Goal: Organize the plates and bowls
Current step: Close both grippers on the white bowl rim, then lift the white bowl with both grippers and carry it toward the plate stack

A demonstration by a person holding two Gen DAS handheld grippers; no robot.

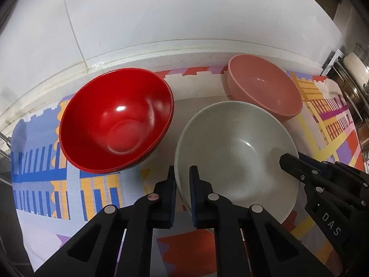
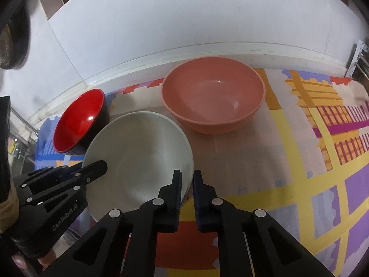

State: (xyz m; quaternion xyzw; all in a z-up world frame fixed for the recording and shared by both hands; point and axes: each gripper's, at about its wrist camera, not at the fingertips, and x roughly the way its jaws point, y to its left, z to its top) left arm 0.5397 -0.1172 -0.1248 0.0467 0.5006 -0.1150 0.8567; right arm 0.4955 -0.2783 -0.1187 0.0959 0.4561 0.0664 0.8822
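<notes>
Both grippers are pinching the grey-white bowl (image 1: 235, 157) by its rim, one on each side. The left gripper (image 1: 182, 173) is straddling the left edge, one of its fingers (image 1: 171, 184) outside the wall and the other inside. The right gripper (image 2: 186, 177) is doing the same on the right edge, so the wide, shallow bowl is being held evenly from both sides; a single grip on such a broad rim would probably let it tip. The bowl is sitting near the front of the patterned cloth (image 2: 299, 173) covering the bench. The red bowl (image 1: 115, 120) is standing just to its far left, looking like a nested pair by its doubled rim. The pink bowl (image 2: 213, 94) is standing to the far right against the white wall (image 1: 161, 11). Judging by this layout, the bowls are being gathered for stacking, and the two-handed hold is likely readying a lift.
</notes>
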